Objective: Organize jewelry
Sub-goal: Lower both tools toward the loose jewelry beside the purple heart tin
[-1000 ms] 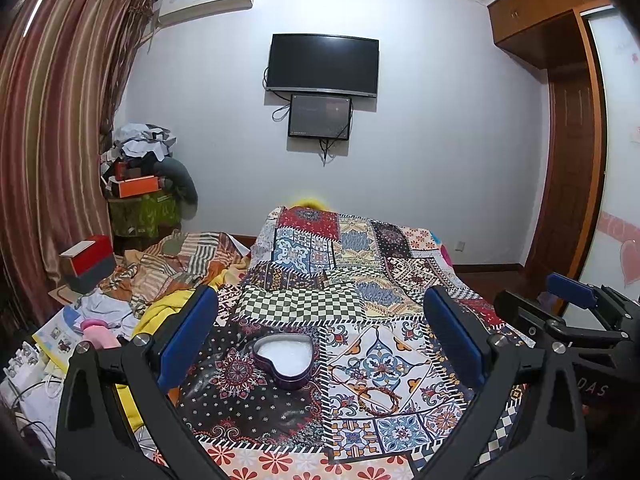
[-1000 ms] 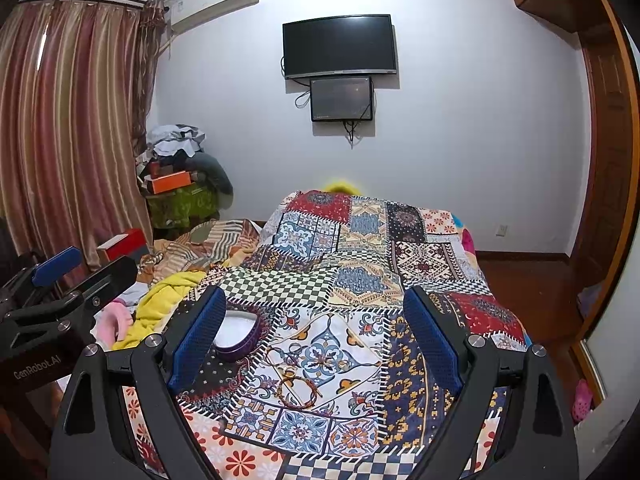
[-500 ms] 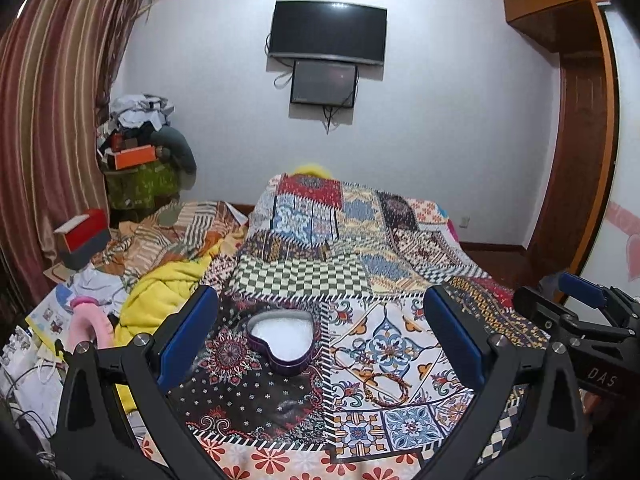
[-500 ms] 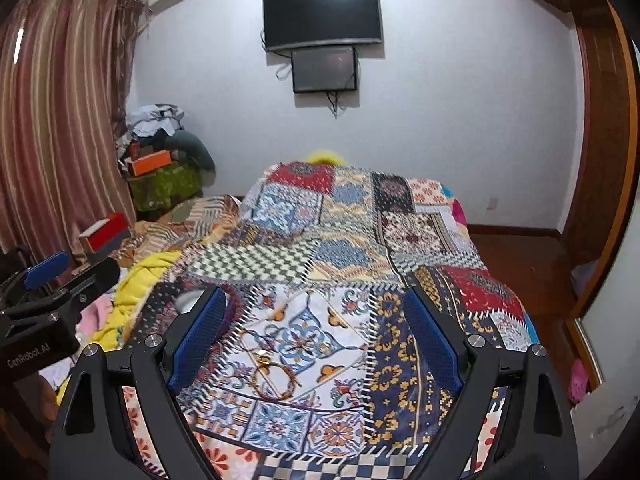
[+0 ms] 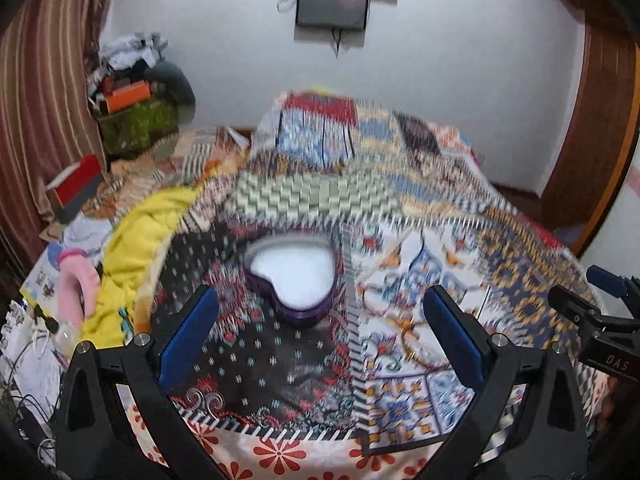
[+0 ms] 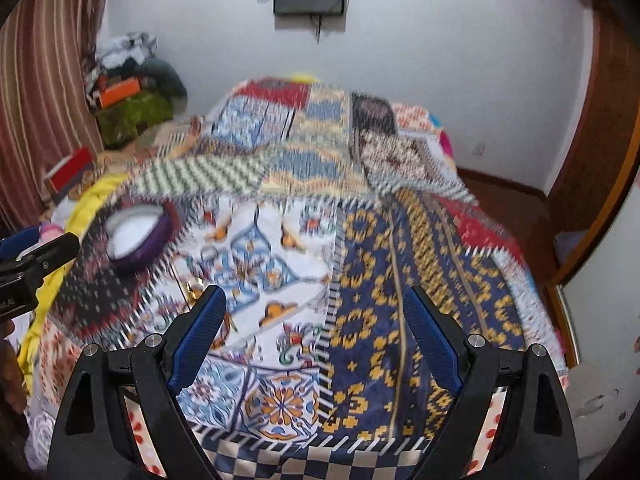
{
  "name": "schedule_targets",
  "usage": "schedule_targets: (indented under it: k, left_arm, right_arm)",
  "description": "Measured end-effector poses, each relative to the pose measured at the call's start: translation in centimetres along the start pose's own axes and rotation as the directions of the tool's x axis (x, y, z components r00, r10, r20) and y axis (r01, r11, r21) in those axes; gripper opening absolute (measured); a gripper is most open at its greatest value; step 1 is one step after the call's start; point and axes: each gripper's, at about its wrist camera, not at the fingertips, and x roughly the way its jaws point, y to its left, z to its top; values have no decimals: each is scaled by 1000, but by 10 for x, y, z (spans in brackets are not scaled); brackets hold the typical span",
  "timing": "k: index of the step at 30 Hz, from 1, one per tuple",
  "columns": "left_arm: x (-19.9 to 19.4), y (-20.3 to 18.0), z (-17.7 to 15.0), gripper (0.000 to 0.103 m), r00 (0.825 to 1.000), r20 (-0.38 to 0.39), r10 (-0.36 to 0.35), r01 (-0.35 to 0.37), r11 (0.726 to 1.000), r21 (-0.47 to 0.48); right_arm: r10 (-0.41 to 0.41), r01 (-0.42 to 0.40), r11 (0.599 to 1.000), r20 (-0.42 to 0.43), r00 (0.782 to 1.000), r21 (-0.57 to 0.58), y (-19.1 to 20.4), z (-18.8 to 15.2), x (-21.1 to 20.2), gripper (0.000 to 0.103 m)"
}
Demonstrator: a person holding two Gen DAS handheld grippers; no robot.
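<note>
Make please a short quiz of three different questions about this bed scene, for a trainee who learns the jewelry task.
1. True or false: the left hand-held gripper holds something.
2. What shape is the purple box on the patchwork bedspread? A round, B heart, C square.
3. Fill in: in the right wrist view, the purple box lies to the ___ of the right hand-held gripper.

Key: 1 false, it is open and empty; 2 B; 3 left.
</note>
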Motion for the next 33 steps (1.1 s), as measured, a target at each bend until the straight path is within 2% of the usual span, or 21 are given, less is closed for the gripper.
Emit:
schedule_targets:
  k: [5,12,18,24,28,31,33]
  left_arm:
    - [34,5,-18,103,992,-120,-42,42,999,-9]
    - [62,-2,-36,82,967,-234,-103,106,994,0]
    - [71,-8,-41,63,952,-272,-138,150,988,24]
    - [71,-5,-41,53,949,-273,-158,171,985,25]
    - [71,-1,-41,51,948,-274,-165,178,984,23]
    - [71,-1,-41,50,947,-272,-169,183,983,27]
    - [72,-2,-42,47,946,-274,-171,186,982,30]
  right_arm:
    - [51,-51,999,-74,996,-1,1,-8,21,88]
    - [162,-165,986,-146,976,-7,15,-12,45,88]
    - [243,-258,965,-213,946,-41,34,-13,63,88]
    - [288,-316,947,-279,916,-61,50,-15,81,88]
    - [315,-350,935,-327,891,-56,59,-17,91,82]
    - [295,-338,938,-326,898,-81,64,-18,93,81]
    - [278,-323,941,-320,906,-96,66,-19,92,77]
